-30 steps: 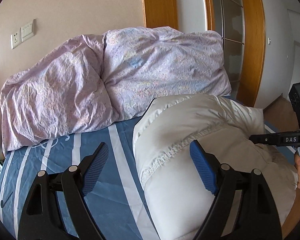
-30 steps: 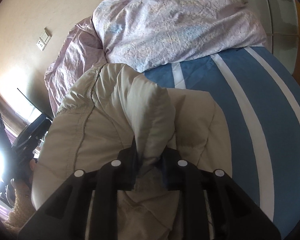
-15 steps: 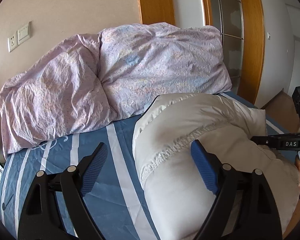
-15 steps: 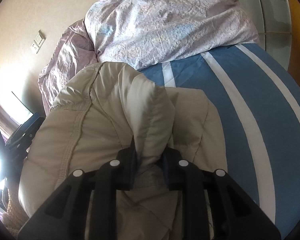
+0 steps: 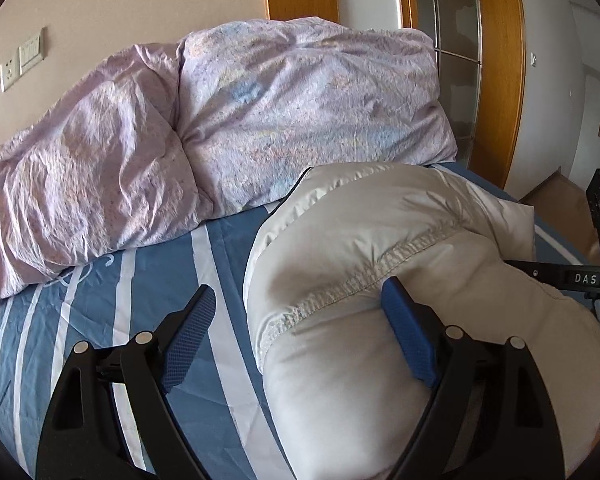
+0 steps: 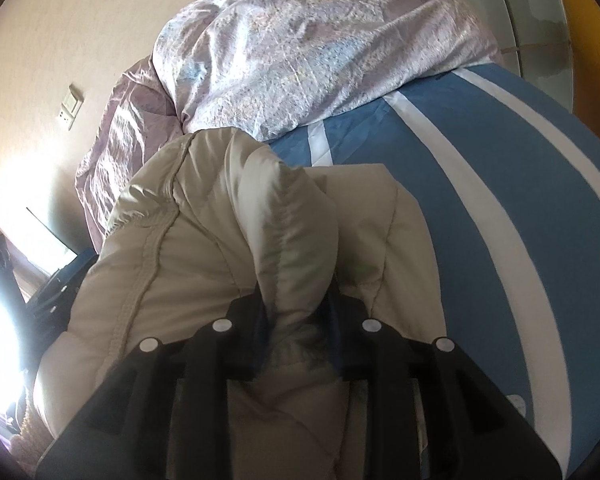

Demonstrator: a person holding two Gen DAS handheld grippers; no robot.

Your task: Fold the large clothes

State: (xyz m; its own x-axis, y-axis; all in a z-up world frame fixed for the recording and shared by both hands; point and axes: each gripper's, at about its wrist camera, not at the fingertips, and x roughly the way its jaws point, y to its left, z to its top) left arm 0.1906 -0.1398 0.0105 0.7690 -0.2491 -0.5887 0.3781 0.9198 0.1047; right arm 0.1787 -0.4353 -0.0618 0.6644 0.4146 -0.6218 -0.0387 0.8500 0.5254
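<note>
A cream puffer jacket (image 5: 380, 220) lies bunched on the blue-and-white striped bed sheet (image 5: 100, 320). My left gripper (image 5: 296, 292) is open wide over the jacket's left edge. Its right pad (image 5: 404, 332) rests on the fabric near a stitched seam, and its left pad (image 5: 188, 332) hangs over bare sheet. In the right wrist view my right gripper (image 6: 296, 312) pinches an upright fold of the jacket (image 6: 204, 264) between its pads. Its jaws are opening, with the fold still pressed between them.
A crumpled lilac duvet (image 5: 260, 120) is piled at the far side of the bed against a beige wall. A wooden door frame and glass door (image 5: 460, 60) stand at the right. Bare striped sheet (image 6: 500, 200) lies right of the jacket.
Both grippers have sunk a little toward the bed, the jacket going down with them. The right jaws have parted slightly around the fold. The left jaws stay wide.
</note>
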